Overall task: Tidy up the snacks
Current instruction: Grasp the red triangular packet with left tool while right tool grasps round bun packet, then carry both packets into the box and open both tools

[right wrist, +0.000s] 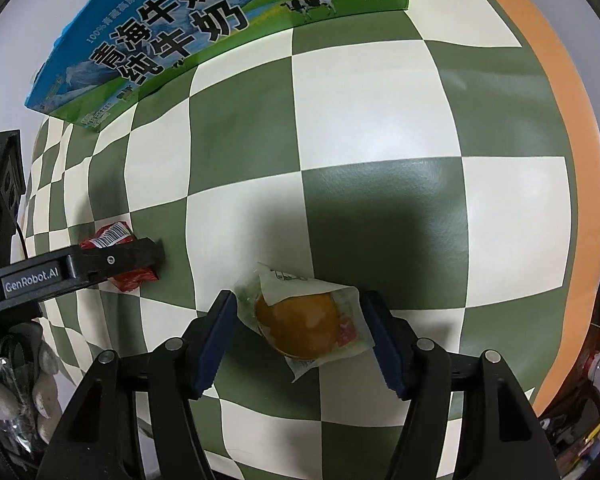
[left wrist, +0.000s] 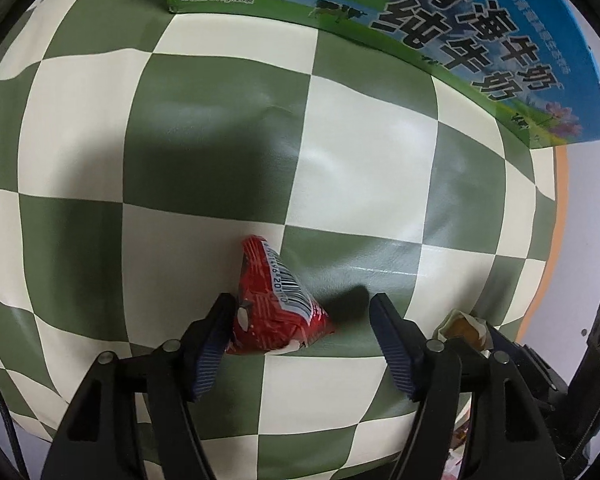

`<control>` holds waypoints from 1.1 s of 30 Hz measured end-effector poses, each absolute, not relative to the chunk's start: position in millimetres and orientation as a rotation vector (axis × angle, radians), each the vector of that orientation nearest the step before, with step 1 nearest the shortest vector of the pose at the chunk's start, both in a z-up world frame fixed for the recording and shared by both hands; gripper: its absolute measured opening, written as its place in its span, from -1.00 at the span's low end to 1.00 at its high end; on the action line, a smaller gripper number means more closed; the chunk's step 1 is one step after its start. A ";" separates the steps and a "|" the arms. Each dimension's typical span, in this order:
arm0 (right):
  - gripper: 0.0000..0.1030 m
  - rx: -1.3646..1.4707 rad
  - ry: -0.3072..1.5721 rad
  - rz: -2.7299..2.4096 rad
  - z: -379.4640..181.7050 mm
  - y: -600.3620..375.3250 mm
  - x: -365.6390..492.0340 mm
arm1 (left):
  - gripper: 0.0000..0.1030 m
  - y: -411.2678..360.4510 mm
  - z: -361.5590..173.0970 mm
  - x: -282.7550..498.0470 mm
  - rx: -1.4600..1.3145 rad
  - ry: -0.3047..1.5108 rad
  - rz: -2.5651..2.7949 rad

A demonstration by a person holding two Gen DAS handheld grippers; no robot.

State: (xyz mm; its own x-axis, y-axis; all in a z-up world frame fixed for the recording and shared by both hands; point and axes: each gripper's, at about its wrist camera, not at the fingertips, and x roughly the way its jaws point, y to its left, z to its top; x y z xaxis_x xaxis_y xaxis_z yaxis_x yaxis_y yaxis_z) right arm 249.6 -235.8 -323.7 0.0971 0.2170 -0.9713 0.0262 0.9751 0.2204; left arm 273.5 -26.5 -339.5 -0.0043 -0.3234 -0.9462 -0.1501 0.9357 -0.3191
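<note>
A red snack packet with a barcode lies on the checkered cloth between the fingers of my left gripper, close to the left finger; the jaws are open. It also shows in the right wrist view, partly behind the left gripper's finger. A wrapped orange-yellow pastry lies between the fingers of my right gripper, which is open around it. The pastry's edge shows in the left wrist view.
A blue and green milk carton box stands at the far side of the table, also in the right wrist view. The green and white checkered cloth covers the table, with an orange table edge at right.
</note>
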 end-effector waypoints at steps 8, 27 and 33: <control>0.32 0.138 1.471 0.133 -330.0 -226.1 243.8 | -0.14 -39.0 -334.7 266.9 -0.298 1.540 -0.075; 0.00 0.233 1.379 0.167 -300.4 -248.5 212.8 | -0.20 -45.3 -309.8 214.9 -0.289 1.513 -0.137; 0.00 0.279 1.327 0.219 -265.5 -249.9 211.0 | -0.20 -55.8 -254.2 228.6 -0.303 1.419 -0.208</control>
State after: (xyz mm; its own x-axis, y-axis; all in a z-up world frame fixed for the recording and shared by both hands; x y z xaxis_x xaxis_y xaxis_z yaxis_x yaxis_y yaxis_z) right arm 211.0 -249.9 -265.5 0.2296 0.3137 -0.9213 0.0016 0.9465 0.3227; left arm 228.6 -55.8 -254.2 0.1429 -0.3206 -0.9364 -0.0379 0.9436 -0.3289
